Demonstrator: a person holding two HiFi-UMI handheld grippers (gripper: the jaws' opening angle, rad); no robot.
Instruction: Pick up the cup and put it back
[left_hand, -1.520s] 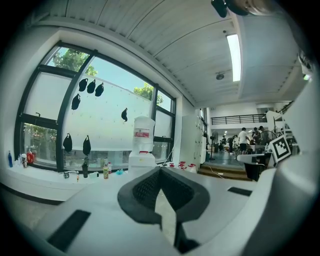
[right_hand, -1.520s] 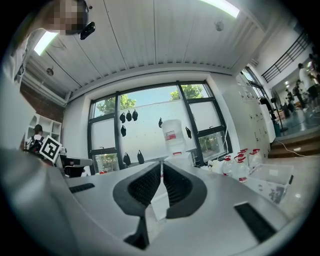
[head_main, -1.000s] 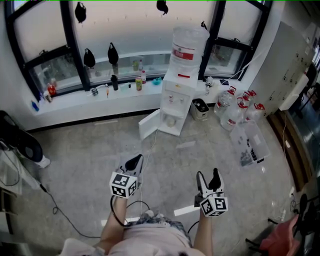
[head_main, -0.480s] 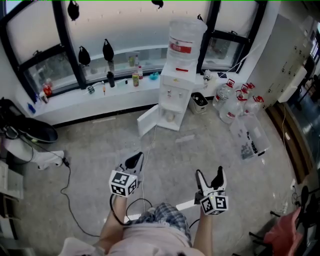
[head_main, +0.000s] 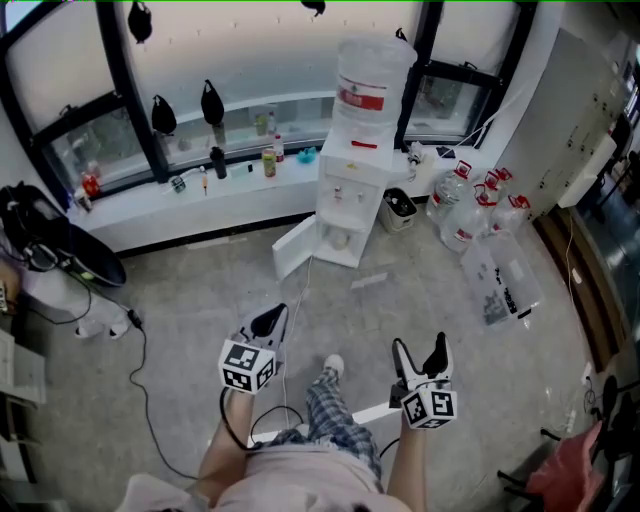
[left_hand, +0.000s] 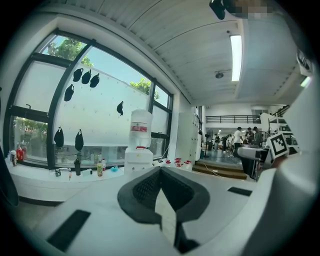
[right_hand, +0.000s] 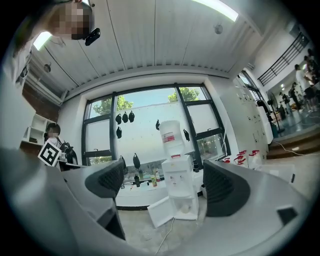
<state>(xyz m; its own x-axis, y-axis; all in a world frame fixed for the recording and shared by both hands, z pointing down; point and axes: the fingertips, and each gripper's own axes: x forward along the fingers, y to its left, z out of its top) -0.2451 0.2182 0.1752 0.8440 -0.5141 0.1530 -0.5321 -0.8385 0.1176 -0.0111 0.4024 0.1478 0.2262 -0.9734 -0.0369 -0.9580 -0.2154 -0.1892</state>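
Approach stance: I carry both tools low in front of me. The left gripper has its jaws pressed together with nothing between them, so I judge it idle. The right gripper has its jaws spread wide and empty, readied, I judge, for the cup. The water dispenser stands well ahead against the window ledge, and its lower door hangs open toward my left. A pale shape inside that compartment may be the cup, but I cannot tell for certain. Open floor lies between me and the dispenser. The limits are the door's edge on the left, water bottles on the right, and a cable trailing at my left.
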